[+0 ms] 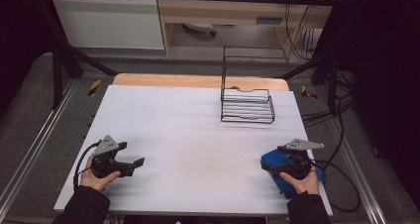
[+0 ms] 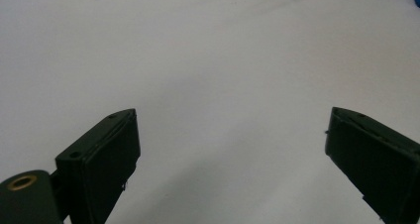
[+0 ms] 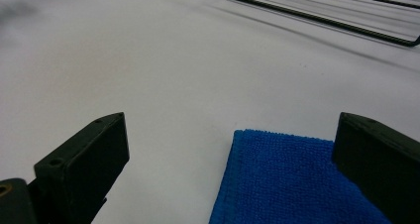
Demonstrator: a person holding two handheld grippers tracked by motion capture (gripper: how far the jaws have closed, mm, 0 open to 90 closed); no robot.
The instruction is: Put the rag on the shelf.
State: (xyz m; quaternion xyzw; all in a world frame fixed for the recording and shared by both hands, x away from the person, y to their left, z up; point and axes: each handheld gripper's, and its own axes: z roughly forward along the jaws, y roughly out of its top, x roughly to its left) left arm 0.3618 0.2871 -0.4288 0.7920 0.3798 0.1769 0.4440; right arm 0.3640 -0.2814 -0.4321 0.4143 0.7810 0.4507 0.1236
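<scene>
The left hand-held gripper (image 1: pixel 140 161) rests low over the near left part of the desk (image 1: pixel 188 135), held by the person's left hand (image 1: pixel 96 177). In the left gripper view its jaws stand wide apart, with only the bare white surface between them; the left hand-held gripper (image 2: pixel 230 154) holds nothing.

The right hand-held gripper (image 1: pixel 265 164) sits at the near right edge of the desk, held by the person's right hand (image 1: pixel 302 182). It lies directly over a blue cloth (image 1: pixel 275 159), which rests flat on the desk near the right corner. In the right gripper view the right hand-held gripper (image 3: pixel 230 154) also has its jaws spread wide. The blue cloth (image 3: pixel 292 179) lies beneath and between them, toward the right jaw, its left edge and far edge visible against the white surface. The pads do not press on the cloth; nothing is gripped.

A black wire rack (image 1: pixel 247 105) stands on the far right part of the desk, well apart from both grippers. Its lower wires (image 3: pixel 322 16) appear at the top of the right gripper view, beyond the cloth.

A black cable (image 1: pixel 81 157) loops from the left hand-held gripper past the desk's left edge.
</scene>
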